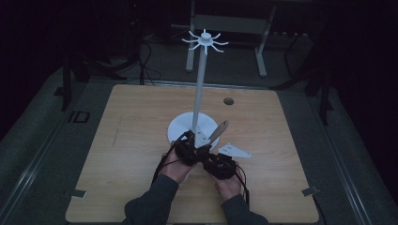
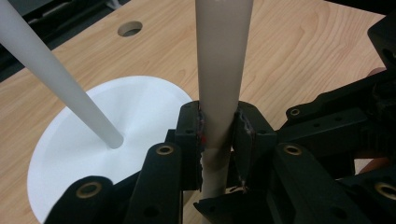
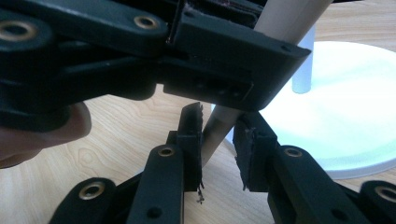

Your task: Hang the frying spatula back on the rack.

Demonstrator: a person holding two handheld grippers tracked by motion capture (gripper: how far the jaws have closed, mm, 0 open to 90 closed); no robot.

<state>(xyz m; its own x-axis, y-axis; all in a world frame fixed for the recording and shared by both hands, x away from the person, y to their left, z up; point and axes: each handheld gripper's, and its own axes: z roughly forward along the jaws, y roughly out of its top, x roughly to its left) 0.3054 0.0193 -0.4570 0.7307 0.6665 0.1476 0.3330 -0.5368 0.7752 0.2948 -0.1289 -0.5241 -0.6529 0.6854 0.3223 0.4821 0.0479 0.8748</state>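
Handle (image 1: 218, 131) slants up-right from left hand-held gripper (image 1: 193, 146).

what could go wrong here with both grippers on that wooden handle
1. The left gripper is clamped on the wooden handle, while the right gripper has its jaws around the lower end with a gap on one side; letting go now might drop it.
2. The handle sits close to the white stand's pole and round base; a swing may knock the stand.

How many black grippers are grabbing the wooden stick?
2. The left gripper is shut on the wooden stick; the right gripper has its fingers around the lower end.
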